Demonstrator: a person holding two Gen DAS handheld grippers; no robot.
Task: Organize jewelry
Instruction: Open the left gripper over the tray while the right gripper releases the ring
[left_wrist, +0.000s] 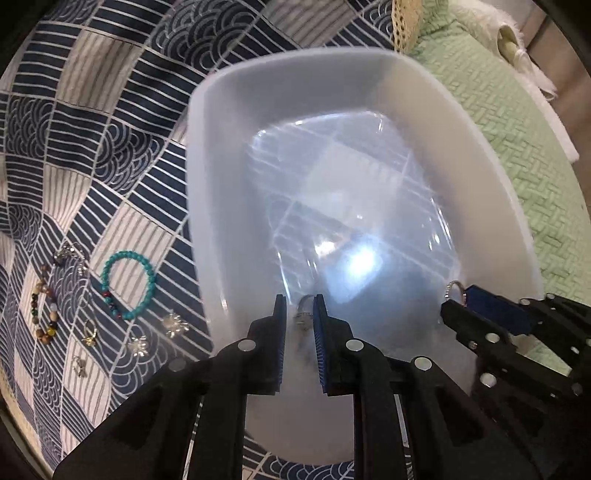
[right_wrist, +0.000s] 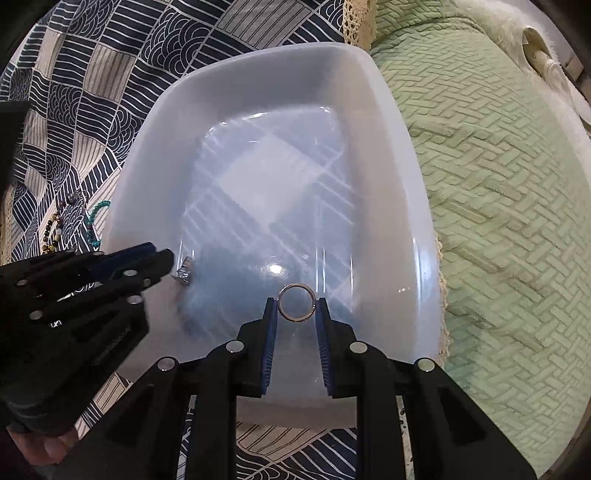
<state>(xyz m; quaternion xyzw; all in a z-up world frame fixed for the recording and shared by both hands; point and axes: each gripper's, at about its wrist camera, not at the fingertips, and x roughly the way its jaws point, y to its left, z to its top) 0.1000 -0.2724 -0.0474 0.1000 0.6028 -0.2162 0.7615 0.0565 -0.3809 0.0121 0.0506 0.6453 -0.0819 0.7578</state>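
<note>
A translucent white plastic bin (left_wrist: 207, 155) (right_wrist: 406, 155) lies on the patterned cloth. My left gripper (left_wrist: 300, 306) is over the bin's near end, shut on a silver ring with a stone (left_wrist: 303, 314), which also shows in the right wrist view (right_wrist: 184, 273). My right gripper (right_wrist: 295, 306) is over the bin too, shut on a plain silver ring (right_wrist: 296, 302), seen at its tip in the left wrist view (left_wrist: 455, 291). On the cloth left of the bin lie a turquoise bead bracelet (left_wrist: 127, 290), a mixed bead bracelet (left_wrist: 44, 302) and several small silver pieces (left_wrist: 173, 324).
A blue and white patterned cloth (left_wrist: 92, 122) covers the left side. A green quilted cover (right_wrist: 498, 184) lies to the right of the bin, with a lace edge between them. A white fuzzy item (left_wrist: 517, 44) sits at the far right.
</note>
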